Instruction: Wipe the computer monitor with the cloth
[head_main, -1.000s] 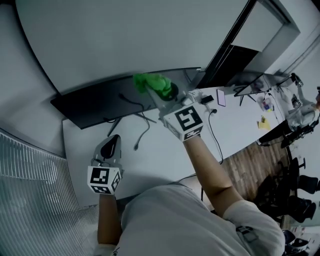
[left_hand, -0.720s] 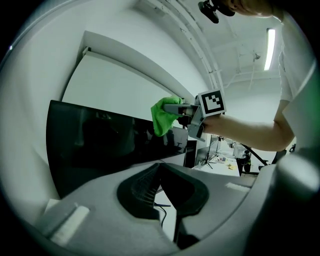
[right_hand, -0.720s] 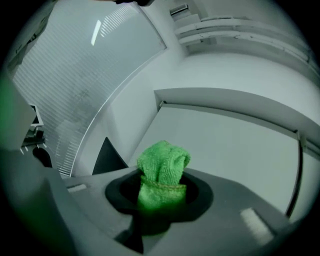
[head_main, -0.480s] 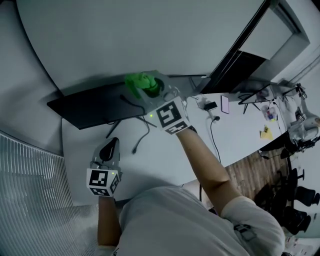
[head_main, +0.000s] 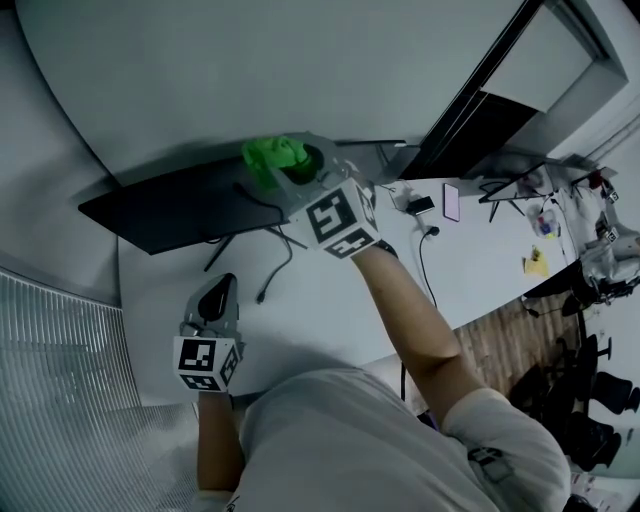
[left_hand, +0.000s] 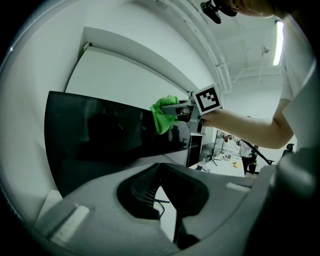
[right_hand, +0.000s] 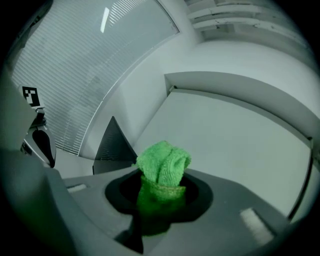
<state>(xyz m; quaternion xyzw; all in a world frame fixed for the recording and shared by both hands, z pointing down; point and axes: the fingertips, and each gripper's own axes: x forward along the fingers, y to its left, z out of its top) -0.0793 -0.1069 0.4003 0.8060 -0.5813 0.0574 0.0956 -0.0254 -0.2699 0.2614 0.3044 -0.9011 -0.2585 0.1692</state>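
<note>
Right gripper (head_main: 298, 172) clamped tight on the green cloth (head_main: 266, 157), wad poking out past the jaws and up at the top edge of the monitor (head_main: 170, 205), a bit right of its middle. Can't tell for sure whether cloth is actually on the glass or just at the bezel.

Tips for the wipe itself:
- Lead with the fluffy wad, never the jaw plastic. Looks like enough cloth sticks out in front, but tilt so only fabric meets the screen.
- Go in long sideways passes, top edge first, then drop a row and overlap.
- Press lightly. Probably a thin panel on a stand, so likely to rock if shoved.
- Mind the cables (head_main: 275, 262) trailing over the desk (head_main: 330, 290) under the screen when reaching the bottom rows.
- Left gripper (head_main: 222, 284) closed on nothing, parked low toward the desk's near left corner. Could brace the monitor's left end if things wobble.

As for looks: wide, black, switched off, standing along the desk's far edge against a white wall. Glossy from the left gripper view, with faint reflections in the panel, so smears would probably show. Cloth bright green, nubby like microfibre, bunched into a fat roll.
</note>
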